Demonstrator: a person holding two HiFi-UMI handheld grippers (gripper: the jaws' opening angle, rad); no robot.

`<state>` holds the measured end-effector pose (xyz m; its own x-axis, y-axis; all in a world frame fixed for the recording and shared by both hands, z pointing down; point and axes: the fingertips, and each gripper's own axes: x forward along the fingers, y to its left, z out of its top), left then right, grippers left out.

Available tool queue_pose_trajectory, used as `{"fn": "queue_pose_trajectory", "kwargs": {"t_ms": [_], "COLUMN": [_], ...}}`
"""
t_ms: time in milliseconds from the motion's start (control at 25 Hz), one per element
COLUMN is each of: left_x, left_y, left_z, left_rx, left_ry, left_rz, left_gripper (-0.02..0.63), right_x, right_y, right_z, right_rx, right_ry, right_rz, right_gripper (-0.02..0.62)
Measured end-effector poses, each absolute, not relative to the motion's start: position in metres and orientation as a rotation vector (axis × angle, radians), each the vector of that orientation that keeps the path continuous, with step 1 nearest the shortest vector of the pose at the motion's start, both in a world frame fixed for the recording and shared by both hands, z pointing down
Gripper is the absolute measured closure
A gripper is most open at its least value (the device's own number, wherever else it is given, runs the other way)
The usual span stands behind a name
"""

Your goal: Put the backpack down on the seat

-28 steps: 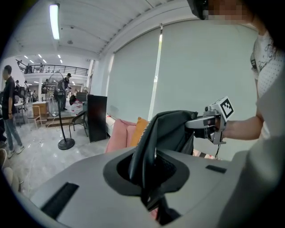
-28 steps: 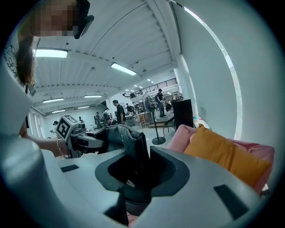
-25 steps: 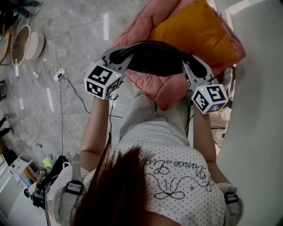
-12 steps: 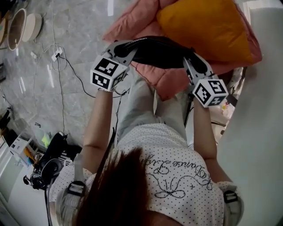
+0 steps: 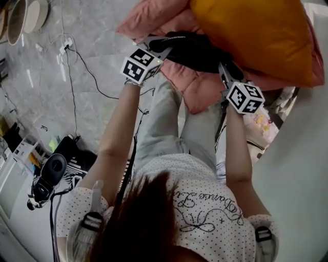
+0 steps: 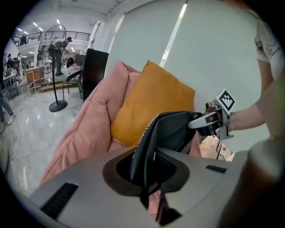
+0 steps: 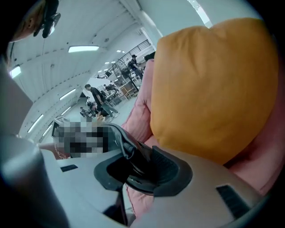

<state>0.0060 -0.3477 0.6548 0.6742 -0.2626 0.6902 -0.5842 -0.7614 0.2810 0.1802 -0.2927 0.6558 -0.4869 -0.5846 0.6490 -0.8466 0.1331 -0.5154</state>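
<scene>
A black backpack (image 5: 195,48) hangs between my two grippers, over the pink padded seat (image 5: 154,15) and against the orange pillow (image 5: 256,36). My left gripper (image 5: 163,43) is shut on the backpack's left edge; in the left gripper view a black strap (image 6: 149,142) is pinched between its jaws. My right gripper (image 5: 227,69) is at the backpack's right end. Its jaws are opening, and black fabric (image 7: 129,147) still lies between them, with a gap on one side. The left gripper view also shows the right gripper (image 6: 209,120) at the far end of the backpack.
A white wall (image 5: 302,153) runs close along the right. On the grey floor to the left lie cables with a power strip (image 5: 64,43), round baskets (image 5: 25,15) and a dark bag (image 5: 51,174). A standing fan (image 6: 58,67) stands further off.
Both grippers have carried the backpack forward over the seat until it reached the orange pillow. The arms are stretched out further.
</scene>
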Motion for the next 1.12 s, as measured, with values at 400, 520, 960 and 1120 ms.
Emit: {"fn": "queue_pose_trajectory", "kwargs": {"t_ms": [400,520,960,1120], "left_x": [0.011,0.007,0.014,0.005], "left_y": [-0.371,-0.383,-0.356,-0.361], "left_z": [0.742,0.744,0.798,0.797], "left_rx": [2.502,2.514,2.449,2.445], "left_ry": [-0.606,-0.658,-0.535,-0.626], "left_rz": [1.02,0.966,0.948,0.937], "left_gripper": [0.537,0.503,0.482,0.43], "right_x": [0.172,0.162,0.162,0.159], "right_y": [-0.296,-0.299,-0.251,-0.253], "right_z": [0.754,0.756,0.829,0.828], "right_rx": [1.389,1.396,1.257,1.227], "right_ry": [-1.965,-1.982,-1.91,-1.941], "right_rz": [1.462,1.394,1.234,1.197], "right_gripper": [0.466,0.471,0.472,0.469]}}
